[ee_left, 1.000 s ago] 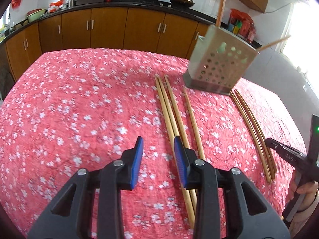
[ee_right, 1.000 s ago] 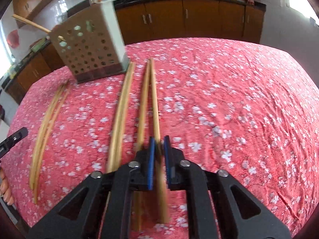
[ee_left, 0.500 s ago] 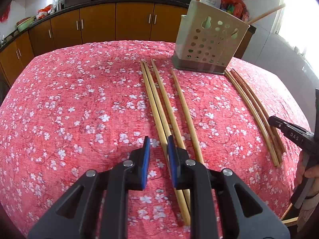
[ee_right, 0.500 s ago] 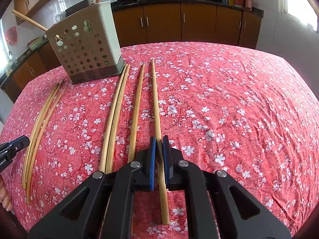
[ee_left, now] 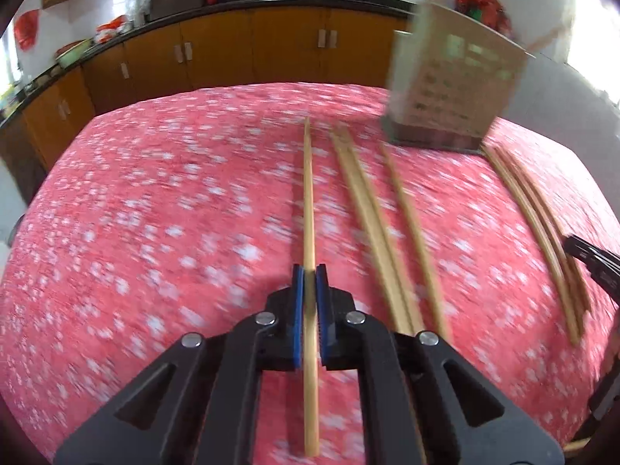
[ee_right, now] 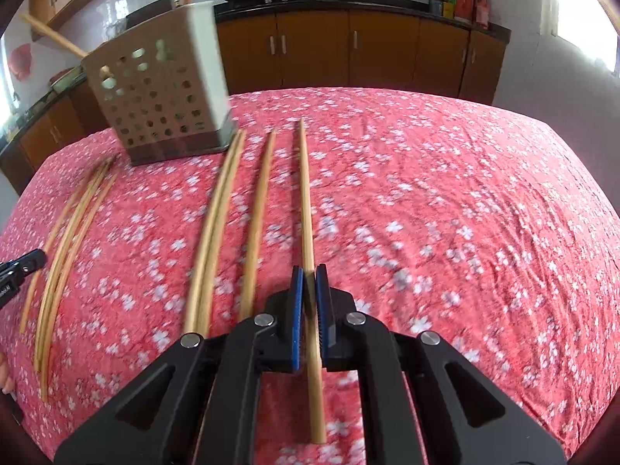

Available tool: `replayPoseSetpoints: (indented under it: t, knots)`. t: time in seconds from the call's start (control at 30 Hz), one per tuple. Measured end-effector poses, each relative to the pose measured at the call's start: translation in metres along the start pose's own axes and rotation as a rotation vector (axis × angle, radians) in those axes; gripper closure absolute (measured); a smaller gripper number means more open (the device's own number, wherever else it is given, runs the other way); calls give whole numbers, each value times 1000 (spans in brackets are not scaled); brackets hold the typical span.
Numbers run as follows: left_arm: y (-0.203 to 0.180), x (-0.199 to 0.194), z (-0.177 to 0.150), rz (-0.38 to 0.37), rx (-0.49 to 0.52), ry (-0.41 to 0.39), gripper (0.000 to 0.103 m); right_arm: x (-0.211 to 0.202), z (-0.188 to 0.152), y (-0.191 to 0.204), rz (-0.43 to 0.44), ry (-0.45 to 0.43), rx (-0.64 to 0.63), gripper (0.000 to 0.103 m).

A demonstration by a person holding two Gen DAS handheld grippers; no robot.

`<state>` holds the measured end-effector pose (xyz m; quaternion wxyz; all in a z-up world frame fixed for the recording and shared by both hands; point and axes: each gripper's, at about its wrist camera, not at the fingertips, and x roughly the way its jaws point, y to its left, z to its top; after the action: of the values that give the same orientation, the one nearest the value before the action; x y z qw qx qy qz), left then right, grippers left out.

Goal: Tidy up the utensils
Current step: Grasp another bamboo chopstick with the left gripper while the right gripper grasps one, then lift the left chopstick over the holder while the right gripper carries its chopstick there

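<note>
Both grippers are clamped on chopsticks. The left gripper [ee_left: 309, 271] pinches one chopstick [ee_left: 308, 201] between its blue pads, and the right gripper [ee_right: 309, 271] grips another [ee_right: 305, 193] the same way — each stick running forward over the red cloth [ee_right: 445, 201]. More chopsticks [ee_right: 217, 224] lie loose beside them. The perforated holder [ee_right: 162, 89] stands beyond on the cloth, sticks poking from its top.

Left view motion-blurred: perforated holder [ee_left: 453, 77] holes smeared, tablecloth [ee_left: 155, 213] flowers indistinct. Beside the holder, chopstick bundle [ee_left: 542, 224] count unreadable. Other gripper [ee_left: 593, 263] cut off at edge.
</note>
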<state>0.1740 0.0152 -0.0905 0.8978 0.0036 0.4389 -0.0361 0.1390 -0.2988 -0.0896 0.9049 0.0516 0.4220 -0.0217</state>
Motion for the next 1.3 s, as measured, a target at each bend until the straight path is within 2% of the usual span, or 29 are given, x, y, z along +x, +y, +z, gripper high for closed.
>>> replayPoseSetpoints:
  t: [0.17, 0.27, 0.63, 0.87, 1.3]
  knots:
    - [35, 8, 11, 40, -62, -13, 95, 9, 10, -21, -12, -5, 76, 96]
    - [47, 7, 11, -12, -101, -17, 94, 10, 10, -22, -7, -4, 78, 95]
    - [55, 3, 10, -54, -136, -20, 94, 12, 10, -20, -11, -5, 76, 95]
    - [50, 3, 9, -26, -115, -18, 94, 12, 10, -20, -10, -5, 77, 95]
    - [51, 2, 9, -25, -116, -18, 94, 12, 10, -20, -8, -6, 79, 95]
